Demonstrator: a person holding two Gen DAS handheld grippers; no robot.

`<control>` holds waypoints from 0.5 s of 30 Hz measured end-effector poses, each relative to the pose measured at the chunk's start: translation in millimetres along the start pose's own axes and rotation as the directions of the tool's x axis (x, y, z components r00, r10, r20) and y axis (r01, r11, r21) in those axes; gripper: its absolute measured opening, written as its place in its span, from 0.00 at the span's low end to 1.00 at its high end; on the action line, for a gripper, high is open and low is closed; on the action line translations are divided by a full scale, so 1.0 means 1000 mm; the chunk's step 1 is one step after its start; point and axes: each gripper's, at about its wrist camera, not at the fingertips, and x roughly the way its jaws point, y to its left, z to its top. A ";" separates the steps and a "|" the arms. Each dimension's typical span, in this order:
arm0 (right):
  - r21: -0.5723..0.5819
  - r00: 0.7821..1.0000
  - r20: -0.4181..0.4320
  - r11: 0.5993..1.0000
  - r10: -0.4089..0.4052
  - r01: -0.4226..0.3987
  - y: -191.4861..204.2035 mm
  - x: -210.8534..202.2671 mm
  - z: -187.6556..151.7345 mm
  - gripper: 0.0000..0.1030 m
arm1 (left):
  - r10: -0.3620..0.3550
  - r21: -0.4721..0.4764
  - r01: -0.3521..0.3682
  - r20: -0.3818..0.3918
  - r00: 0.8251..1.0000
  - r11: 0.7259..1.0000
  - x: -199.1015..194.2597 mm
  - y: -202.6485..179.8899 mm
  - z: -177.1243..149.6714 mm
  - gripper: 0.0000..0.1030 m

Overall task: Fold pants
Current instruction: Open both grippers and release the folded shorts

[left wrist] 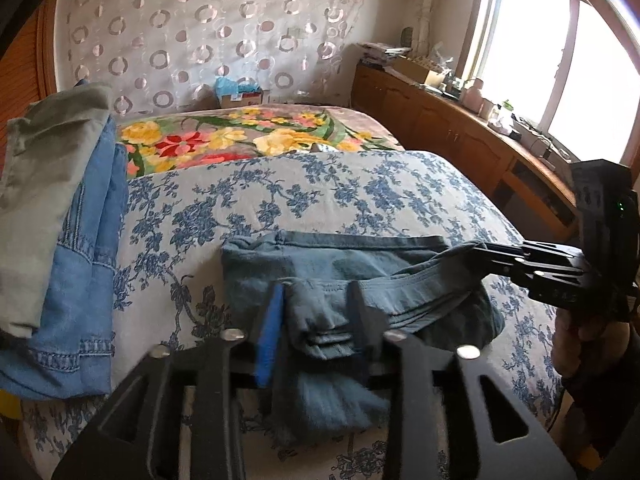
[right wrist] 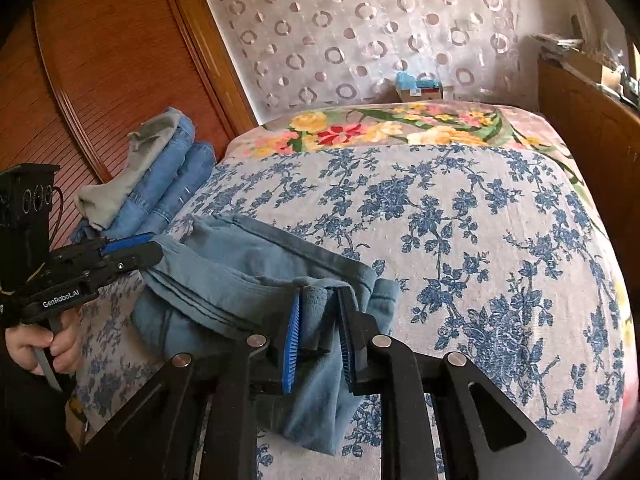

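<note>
Both grippers, left gripper [left wrist: 316,312] and right gripper [right wrist: 318,320], pinch the folded pants [left wrist: 340,260] near the bed's [left wrist: 360,184] front edge, seemingly several layers thick, so carry both ends level.

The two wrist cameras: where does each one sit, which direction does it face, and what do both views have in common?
Left wrist: sits on the left gripper, faces along the bed toward the curtain; shows the right gripper and its hand.
Right wrist: sits on the right gripper, faces the same way; shows the left gripper and the hand.
Shared: the blue pants, clamped by both, the folded pile, the floral sheet.
</note>
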 end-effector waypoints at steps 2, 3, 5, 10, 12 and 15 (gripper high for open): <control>-0.004 1.000 0.001 1.000 -0.022 0.022 -0.001 -0.002 0.000 0.24 | 0.009 -0.003 -0.009 -0.002 1.000 1.000 0.000 0.001 -0.001 0.43; -0.001 1.000 0.006 1.000 -0.027 0.027 -0.002 -0.004 0.000 0.25 | 0.014 -0.001 -0.014 -0.007 1.000 1.000 0.000 0.001 -0.002 0.43; 0.003 0.999 0.022 0.999 -0.036 0.036 -0.004 -0.009 -0.002 0.28 | 0.027 0.006 -0.026 -0.019 0.999 1.000 0.002 0.000 -0.004 0.44; -0.010 0.998 0.023 0.999 -0.050 0.050 -0.005 -0.015 -0.008 0.41 | 0.031 0.013 -0.031 -0.038 0.999 0.999 0.004 -0.001 -0.011 0.45; -0.027 0.998 0.019 0.998 -0.062 0.062 -0.004 -0.017 -0.012 0.41 | 0.032 0.017 -0.031 -0.039 0.999 0.999 0.003 -0.001 -0.013 0.46; -0.052 0.997 0.026 0.995 -0.079 0.080 -0.002 -0.022 -0.016 0.41 | 0.010 0.011 -0.010 -0.051 0.999 1.000 0.003 0.000 -0.017 0.62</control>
